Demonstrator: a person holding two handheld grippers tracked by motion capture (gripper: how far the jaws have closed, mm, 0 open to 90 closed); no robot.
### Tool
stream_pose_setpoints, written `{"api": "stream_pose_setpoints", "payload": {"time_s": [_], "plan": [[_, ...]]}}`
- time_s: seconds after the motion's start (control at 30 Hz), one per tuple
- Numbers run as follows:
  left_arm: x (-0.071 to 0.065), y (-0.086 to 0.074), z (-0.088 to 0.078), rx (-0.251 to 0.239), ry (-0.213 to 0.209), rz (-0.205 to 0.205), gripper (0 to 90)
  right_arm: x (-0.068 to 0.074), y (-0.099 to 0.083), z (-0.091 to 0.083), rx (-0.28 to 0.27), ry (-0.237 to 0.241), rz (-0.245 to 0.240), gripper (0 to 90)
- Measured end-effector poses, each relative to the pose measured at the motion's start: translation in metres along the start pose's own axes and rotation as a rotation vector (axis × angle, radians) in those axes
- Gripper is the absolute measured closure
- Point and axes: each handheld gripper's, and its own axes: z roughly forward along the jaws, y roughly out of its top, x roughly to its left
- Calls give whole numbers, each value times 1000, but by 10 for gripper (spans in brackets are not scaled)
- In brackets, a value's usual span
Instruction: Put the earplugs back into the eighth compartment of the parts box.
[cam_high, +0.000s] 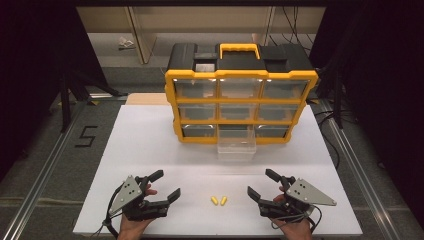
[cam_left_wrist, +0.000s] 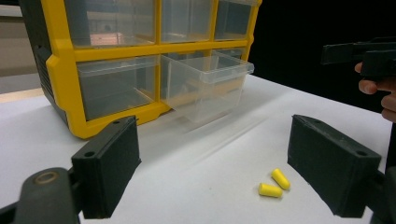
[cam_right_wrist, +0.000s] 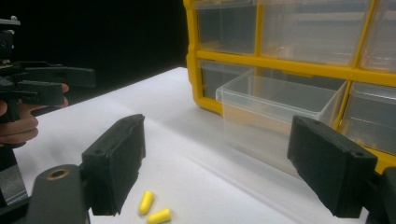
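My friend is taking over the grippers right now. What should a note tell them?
Left gripper: open, holding nothing, resting near the table's front edge.
Right gripper: open, holding nothing, opposite the left one.
Two yellow earplugs lie side by side on the white table between the grippers, untouched.
The yellow organizer stands at the back; its bottom middle clear drawer is pulled out and looks empty.
Done: drawer is open.
Left, probably: pick up each earplug, drop both into the open drawer, then push it shut.
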Motion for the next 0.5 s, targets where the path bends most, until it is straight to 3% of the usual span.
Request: {"api": "stream_pose_setpoints", "payload": {"time_s": [0.5], "plan": [[0, 0, 0, 4, -2, 3, 163, 2, 6, 3, 2, 22, -31, 210]]}}
